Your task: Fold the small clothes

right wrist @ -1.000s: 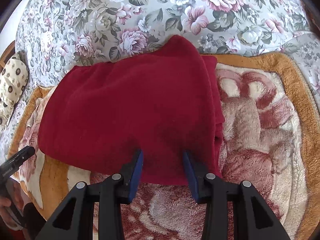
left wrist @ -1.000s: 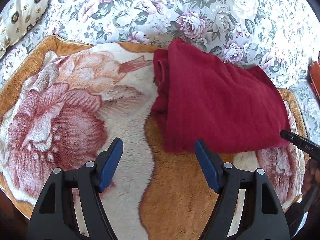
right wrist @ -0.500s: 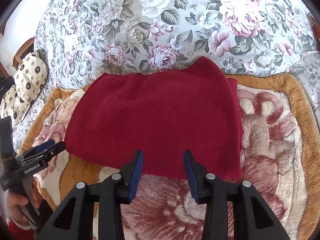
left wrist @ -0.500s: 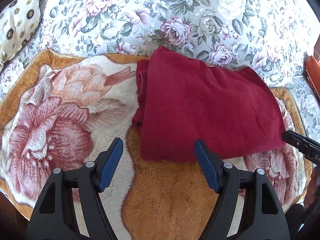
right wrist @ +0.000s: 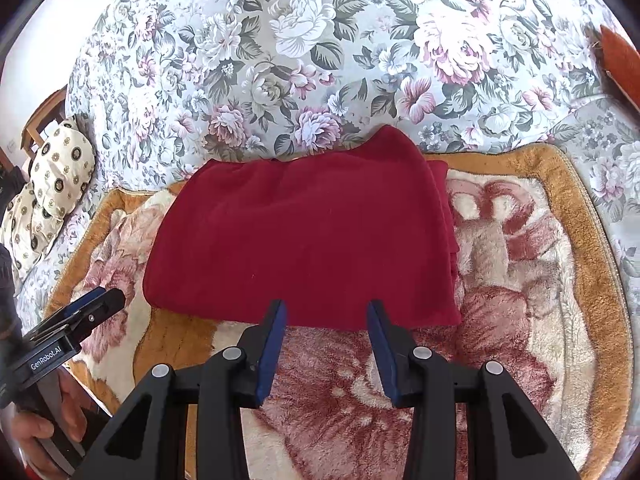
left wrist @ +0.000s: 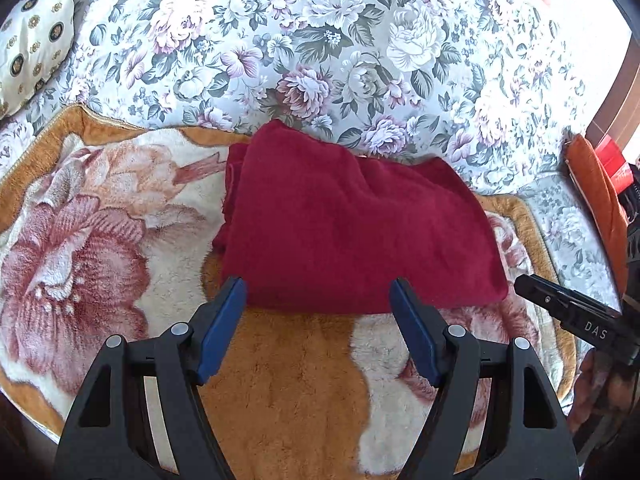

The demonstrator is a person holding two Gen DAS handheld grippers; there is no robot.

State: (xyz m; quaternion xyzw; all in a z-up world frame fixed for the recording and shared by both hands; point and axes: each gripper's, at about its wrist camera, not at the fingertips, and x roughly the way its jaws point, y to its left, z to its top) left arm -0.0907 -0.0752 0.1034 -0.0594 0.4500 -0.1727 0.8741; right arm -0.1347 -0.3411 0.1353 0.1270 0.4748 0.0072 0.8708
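Observation:
A dark red garment (left wrist: 352,232) (right wrist: 308,240) lies folded into a rough rectangle on a plush blanket with a big rose pattern (left wrist: 100,248) (right wrist: 512,248). My left gripper (left wrist: 318,294) hangs above the garment's near edge, open wide, nothing between its blue pads. My right gripper (right wrist: 326,316) hovers over the same near edge, further right, jaws apart and empty. Each gripper shows at the side of the other's view, with the right gripper (left wrist: 568,312) by the cloth's right corner and the left gripper (right wrist: 76,320) by its left corner.
A flowered bedspread (left wrist: 320,48) (right wrist: 320,60) lies behind the blanket. A cream patterned pillow (left wrist: 28,40) (right wrist: 44,196) sits at the far left. An orange object (left wrist: 600,200) stands at the right edge. A hand (right wrist: 44,424) holds the left gripper's handle.
Both grippers have drawn back and risen from the garment, which now looks smaller and further off. The cloth lies as it did. Neither gripper's opening has changed.

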